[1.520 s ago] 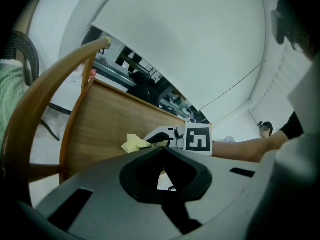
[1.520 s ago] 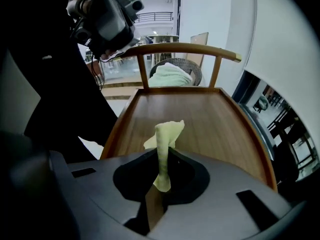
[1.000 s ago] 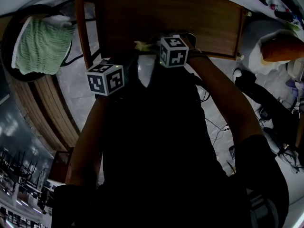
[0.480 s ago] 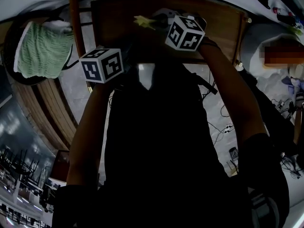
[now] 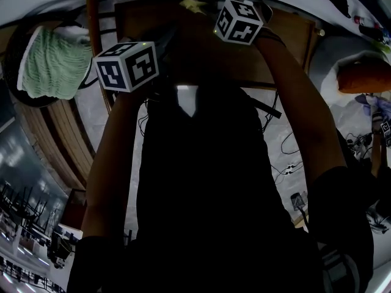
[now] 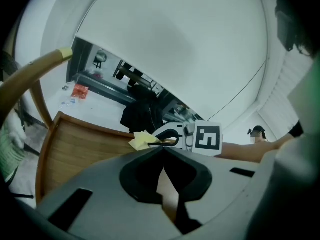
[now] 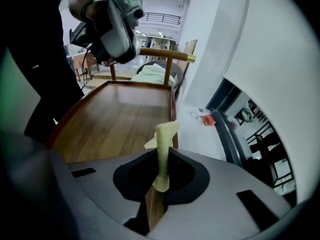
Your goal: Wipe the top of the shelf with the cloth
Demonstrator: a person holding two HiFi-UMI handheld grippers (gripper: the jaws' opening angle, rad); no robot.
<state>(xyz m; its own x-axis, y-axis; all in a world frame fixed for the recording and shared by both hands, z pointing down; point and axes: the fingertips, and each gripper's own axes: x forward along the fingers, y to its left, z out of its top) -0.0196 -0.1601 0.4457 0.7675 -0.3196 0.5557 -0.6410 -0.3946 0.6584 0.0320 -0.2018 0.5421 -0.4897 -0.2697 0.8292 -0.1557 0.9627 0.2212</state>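
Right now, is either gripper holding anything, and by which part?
Right gripper is shut on the cloth, pinching a bunched fold; its end pokes out past the tips. Left gripper is shut, empty.

A green knitted towel (image 5: 54, 63) hangs over a wooden chair (image 5: 93, 17) at ten o'clock in the head view. Loose cables (image 5: 287, 157) trail across the pale floor at three o'clock. In the right gripper view, a red packet (image 7: 207, 119) lies on the floor at three o'clock.

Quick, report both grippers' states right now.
Left gripper: shut, nothing between its jaws.
Right gripper: shut on the yellow cloth.
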